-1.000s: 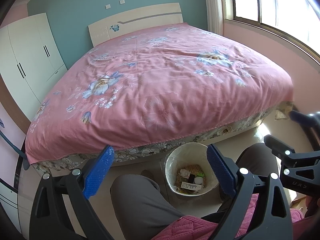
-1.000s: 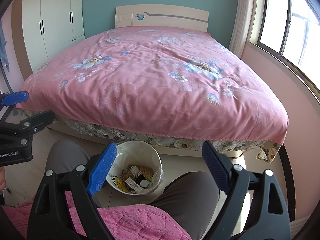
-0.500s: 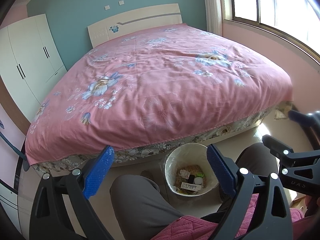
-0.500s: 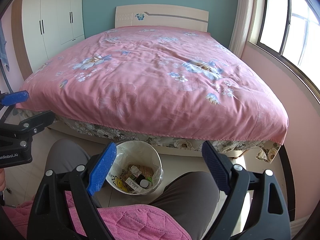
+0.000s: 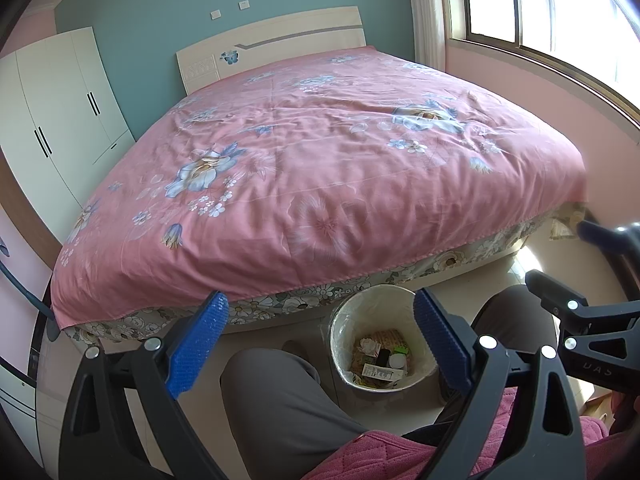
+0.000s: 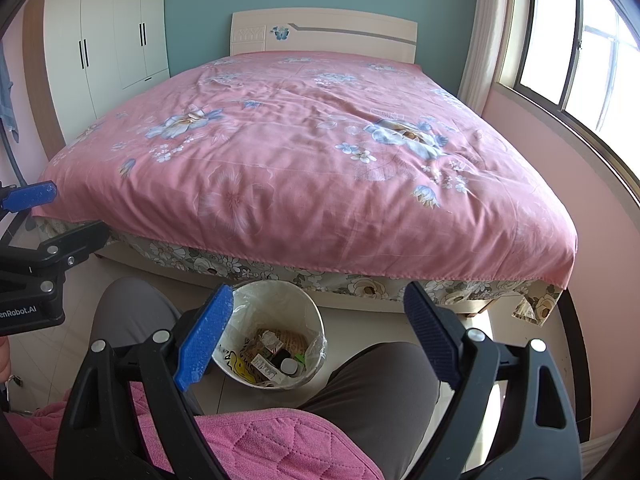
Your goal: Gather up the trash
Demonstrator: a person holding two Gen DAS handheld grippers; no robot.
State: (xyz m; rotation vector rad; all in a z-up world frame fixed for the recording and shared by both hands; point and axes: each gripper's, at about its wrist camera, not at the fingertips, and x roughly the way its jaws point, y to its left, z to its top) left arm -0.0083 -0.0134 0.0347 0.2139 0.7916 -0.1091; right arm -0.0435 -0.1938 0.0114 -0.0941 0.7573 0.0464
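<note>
A white lined trash bin (image 5: 362,300) stands on the floor at the foot of the bed, between the person's knees. It also shows in the right wrist view (image 6: 276,292). It holds several bits of trash (image 5: 380,358): wrappers, crumpled paper, small bottles (image 6: 276,354). My left gripper (image 5: 320,340) is open and empty, held above the knees, near the bin. My right gripper (image 6: 316,336) is open and empty, also above the bin. Each gripper shows at the edge of the other's view.
A large bed with a pink floral cover (image 5: 320,168) fills the room ahead. A white wardrobe (image 6: 104,36) stands at the left. A window (image 6: 580,48) and pink wall are at the right. The person's grey-trousered knees (image 5: 280,392) flank the bin.
</note>
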